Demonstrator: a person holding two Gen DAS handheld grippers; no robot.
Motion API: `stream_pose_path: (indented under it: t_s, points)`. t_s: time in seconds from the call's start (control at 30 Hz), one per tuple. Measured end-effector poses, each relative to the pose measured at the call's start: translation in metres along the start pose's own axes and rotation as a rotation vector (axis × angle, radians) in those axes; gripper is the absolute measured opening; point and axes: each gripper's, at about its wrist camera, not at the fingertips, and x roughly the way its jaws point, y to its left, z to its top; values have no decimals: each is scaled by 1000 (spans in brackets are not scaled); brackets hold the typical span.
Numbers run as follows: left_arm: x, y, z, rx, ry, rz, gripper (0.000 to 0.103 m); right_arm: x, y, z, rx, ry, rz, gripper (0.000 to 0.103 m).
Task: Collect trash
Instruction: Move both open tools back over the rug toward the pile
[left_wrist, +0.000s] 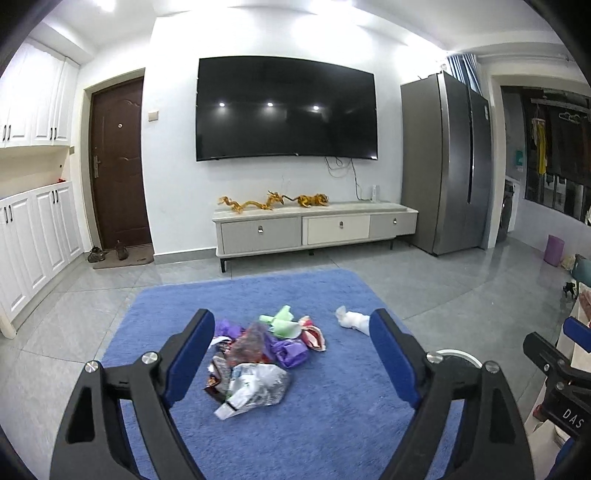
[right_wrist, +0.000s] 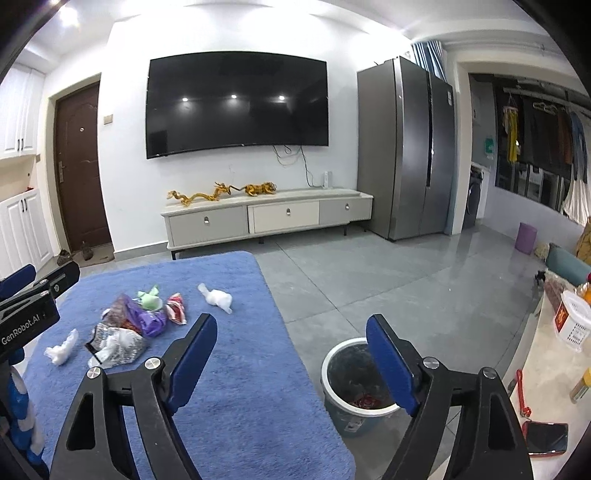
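Blue fleecy rug (left_wrist: 332, 424) on grey tiled floor (left_wrist: 461, 295) — bears the trash.
Heap of crumpled wrappers (left_wrist: 255, 358): purple, pale green, red-and-white and silvery foil pieces, bunched together near the rug's middle.
Crumpled white tissue (left_wrist: 352, 319) lies apart from the heap, on its right and nearer the rug's edge; a second white tissue wad (right_wrist: 61, 349) lies left of the heap in the right wrist view.
Round blue-grey waste bin with white rim (right_wrist: 343, 410) stands on the tiles just beside the rug, some red scraps inside.
Left gripper (left_wrist: 291, 354) — blue-padded jaws spread wide, nothing between them, above the heap.
Right gripper (right_wrist: 291, 354) — jaws likewise spread and empty, one finger (right_wrist: 391, 365) over the bin.
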Motion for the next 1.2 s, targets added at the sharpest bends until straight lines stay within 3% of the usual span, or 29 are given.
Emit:
stream_pose_path:
  t_s: [0.6,0.87,1.07,1.2]
  points:
    - [-66,30,14,-38,-145,24,93,-47,26,9,-50,-94,32,85]
    - [-63,30,12,-31,-154,32,93,-43,30,8,-60,-90,43,86]
    - [-47,25,9,-32,-132,26,93,-30,34,6,-77,-85,42,102]
    - [-26,25,7,-34,-90,10,93,-14,33,3,-75,-57,54,103]
